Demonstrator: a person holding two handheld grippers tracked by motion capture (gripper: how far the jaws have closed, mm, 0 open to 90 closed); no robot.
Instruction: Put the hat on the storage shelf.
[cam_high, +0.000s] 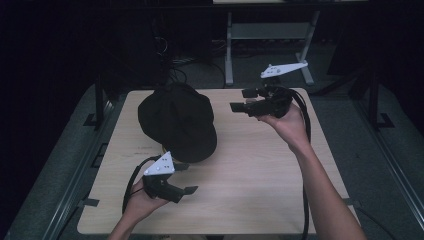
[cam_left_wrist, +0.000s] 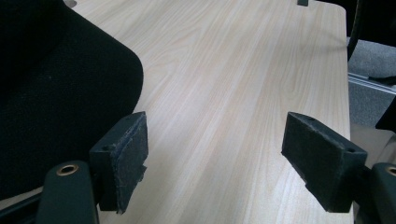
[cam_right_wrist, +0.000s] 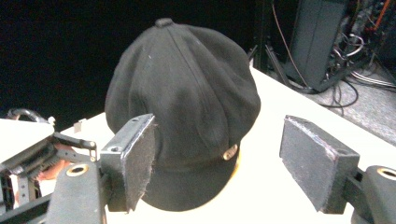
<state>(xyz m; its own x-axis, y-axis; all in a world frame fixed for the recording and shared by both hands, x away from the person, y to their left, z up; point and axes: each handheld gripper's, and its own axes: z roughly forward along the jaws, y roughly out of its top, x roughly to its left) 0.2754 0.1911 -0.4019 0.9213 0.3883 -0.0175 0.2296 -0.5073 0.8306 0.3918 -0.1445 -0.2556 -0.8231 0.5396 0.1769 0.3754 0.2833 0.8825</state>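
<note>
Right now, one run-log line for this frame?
black cap: on table, untouched | left gripper: open, empty, beside the brim | right gripper: open, empty, held above the table, pointing at cap

Black panelled cap (cam_high: 177, 121) lies crown-up on the table's far-left part.

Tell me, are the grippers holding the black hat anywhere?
No. The left gripper and the right gripper are both open with nothing between their jaws; the black hat lies on the table.
</note>
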